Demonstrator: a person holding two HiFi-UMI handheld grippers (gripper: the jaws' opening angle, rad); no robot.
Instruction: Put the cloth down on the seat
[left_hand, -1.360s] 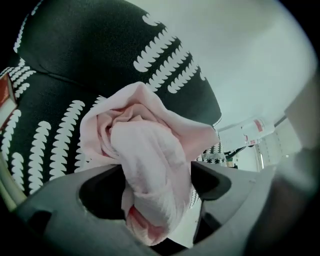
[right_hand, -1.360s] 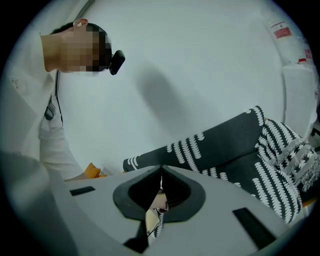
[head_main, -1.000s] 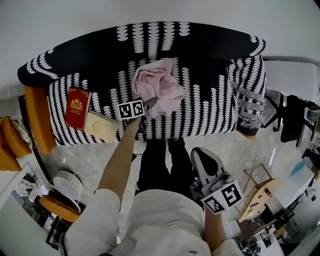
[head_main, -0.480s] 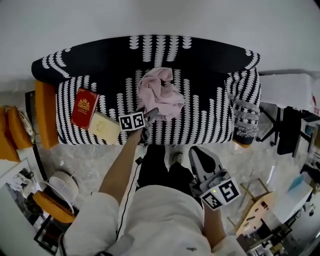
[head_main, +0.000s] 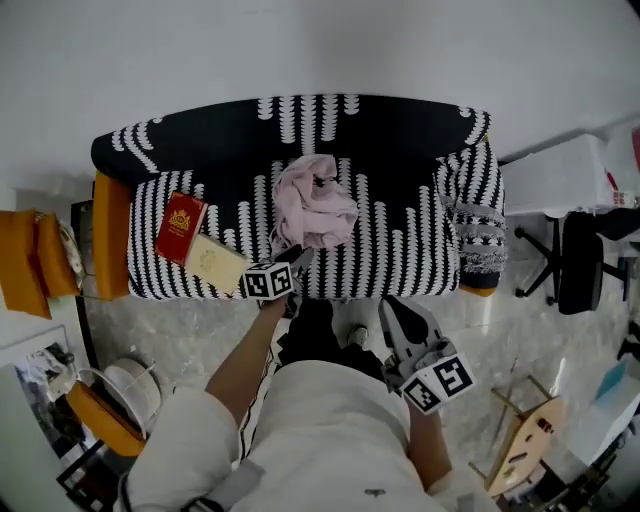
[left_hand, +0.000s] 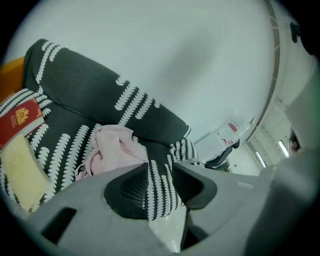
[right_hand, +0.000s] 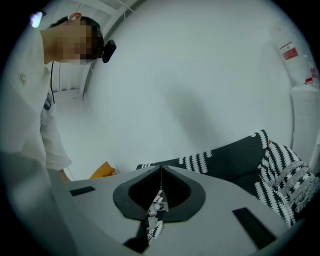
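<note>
The pink cloth (head_main: 313, 205) lies crumpled on the middle of the seat of the black sofa (head_main: 400, 235) with white markings. It also shows in the left gripper view as a pink cloth (left_hand: 112, 150). My left gripper (head_main: 296, 260) hovers at the seat's front edge, short of the cloth and apart from it. Its jaws are closing, with a gap still between them and nothing in it. My right gripper (head_main: 394, 308) hangs low over the floor beside the person's legs, and its fingertips meet with nothing held.
A red book (head_main: 181, 227) and a cream book (head_main: 216, 263) lie on the seat's left part. A patterned cushion (head_main: 478, 215) rests on the right arm. An orange side piece (head_main: 112, 235) stands to the left, and a white table (head_main: 555, 175) and a black chair (head_main: 580, 260) to the right.
My left gripper has drawn back from the cloth to the seat's front edge. The cloth stays on the seat. The whole view has backed away from the sofa.
</note>
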